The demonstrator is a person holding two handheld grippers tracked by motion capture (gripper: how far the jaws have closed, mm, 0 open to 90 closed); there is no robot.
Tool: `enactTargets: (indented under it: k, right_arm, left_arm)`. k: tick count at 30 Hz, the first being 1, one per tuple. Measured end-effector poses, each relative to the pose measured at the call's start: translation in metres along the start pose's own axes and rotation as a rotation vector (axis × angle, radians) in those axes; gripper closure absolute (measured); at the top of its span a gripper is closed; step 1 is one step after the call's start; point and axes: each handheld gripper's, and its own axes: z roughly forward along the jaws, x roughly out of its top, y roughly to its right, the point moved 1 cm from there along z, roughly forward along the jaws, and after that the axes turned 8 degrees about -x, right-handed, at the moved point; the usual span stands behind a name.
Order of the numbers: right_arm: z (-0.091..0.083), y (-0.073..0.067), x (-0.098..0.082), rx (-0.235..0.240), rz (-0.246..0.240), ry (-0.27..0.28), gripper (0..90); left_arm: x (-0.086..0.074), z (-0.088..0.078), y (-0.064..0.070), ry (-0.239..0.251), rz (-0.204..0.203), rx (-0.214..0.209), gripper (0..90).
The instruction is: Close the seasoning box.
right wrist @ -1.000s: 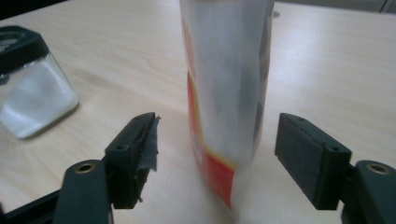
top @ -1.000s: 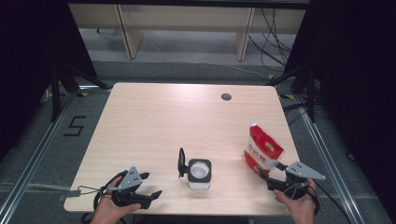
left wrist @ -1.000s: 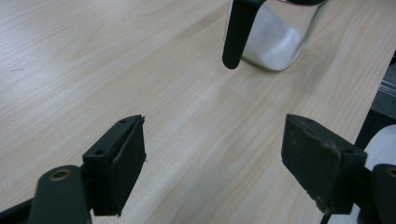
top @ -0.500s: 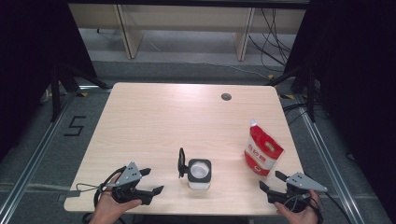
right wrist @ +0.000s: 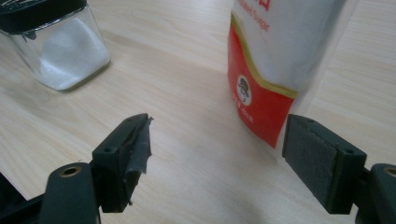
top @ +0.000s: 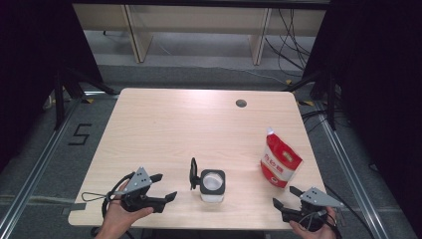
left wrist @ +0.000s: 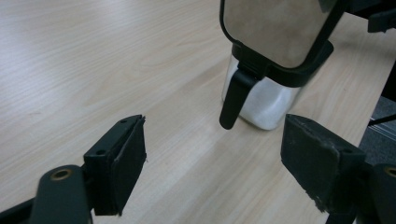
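Both grippers stood wide and empty: the left gripper (top: pixel 161 186) faced the open-lidded jar (top: pixel 212 185) near the table's front edge, the right gripper (top: pixel 287 196) just short of the red pouch (top: pixel 279 162). Gripping that pouch high would probably keep it upright.

table (top: pixel 164 124): light wood, centre of the frame
round hole (top: pixel 241 103): upper right of the tabletop
floor mark "5" (top: pixel 79 134): left of the table
shelving legs (top: pixel 133 35): top of the frame

Looked down from above on the table (top: pixel 164 119); rode close behind each jaw pair, sharing the jar (top: pixel 213 185).
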Motion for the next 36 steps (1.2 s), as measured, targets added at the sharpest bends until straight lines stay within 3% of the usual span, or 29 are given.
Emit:
enactTargets:
  k: [1,2,3,5,7,9,10,11,12,13,16,22,25,28,30,34,36]
  right_arm:
    - [-0.001,-0.003,0.000,0.003,0.031,-0.025,24.8]
    - [0.001,-0.001,0.000,0.010,-0.007,-0.004,24.9]
    - [0.001,-0.001,0.000,0.017,-0.006,-0.008,25.1]
    - [0.001,-0.003,0.001,0.019,-0.018,-0.004,25.1]
    - [0.000,-0.008,0.001,0.032,0.021,-0.017,25.3]
    - [0.000,-0.008,0.002,0.030,-0.013,-0.002,25.7]
    - [0.001,-0.008,0.002,0.039,-0.025,-0.008,26.8]
    - [-0.001,-0.010,0.003,0.045,-0.011,-0.019,27.8]
    - [0.000,-0.010,0.003,0.045,-0.031,-0.006,27.9]
    - [-0.001,-0.013,0.004,0.049,-0.009,-0.009,28.1]
    - [0.000,-0.014,0.005,0.052,-0.046,0.001,29.1]
    - [-0.001,-0.021,0.007,0.076,-0.038,-0.010,30.7]
    - [0.002,-0.021,0.007,0.088,-0.074,0.000,30.5]
    - [0.002,-0.022,0.007,0.087,-0.078,-0.001,30.4]
    - [0.003,-0.020,0.007,0.085,-0.095,0.012,30.4]
    - [0.003,-0.022,0.006,0.090,-0.075,-0.008,30.6]
    - [0.004,-0.021,0.007,0.099,-0.092,-0.007,30.7]
  left_arm:
    - [0.001,0.000,0.000,0.000,-0.004,0.000,24.5]
    - [0.003,0.001,0.001,0.009,-0.017,-0.001,27.3]
    - [0.004,0.001,0.002,0.007,-0.020,0.000,31.1]
    - [0.007,0.003,0.002,0.011,-0.005,0.002,38.7]
    - [0.010,0.004,0.001,0.013,0.021,-0.007,48.8]
    - [0.011,0.007,0.001,0.030,0.021,-0.012,59.0]
    - [0.013,0.008,-0.001,0.040,0.042,-0.013,63.5]
    - [0.014,0.008,-0.001,0.043,0.041,-0.009,69.3]
    - [0.015,0.010,-0.002,0.059,0.048,-0.019,72.6]
    - [0.016,0.011,-0.001,0.058,0.040,-0.021,76.9]
    - [0.020,0.014,0.000,0.080,0.045,-0.037,84.9]
    - [0.031,0.023,0.007,0.100,0.056,-0.075,88.8]
    - [0.037,0.025,0.011,0.100,0.070,-0.078,88.9]
    - [0.042,0.027,0.015,0.107,0.079,-0.093,89.1]
    - [0.044,0.029,0.017,0.105,0.067,-0.096,89.1]
    - [0.047,0.030,0.018,0.107,0.065,-0.097,89.2]
    - [0.048,0.031,0.019,0.105,0.074,-0.099,89.1]
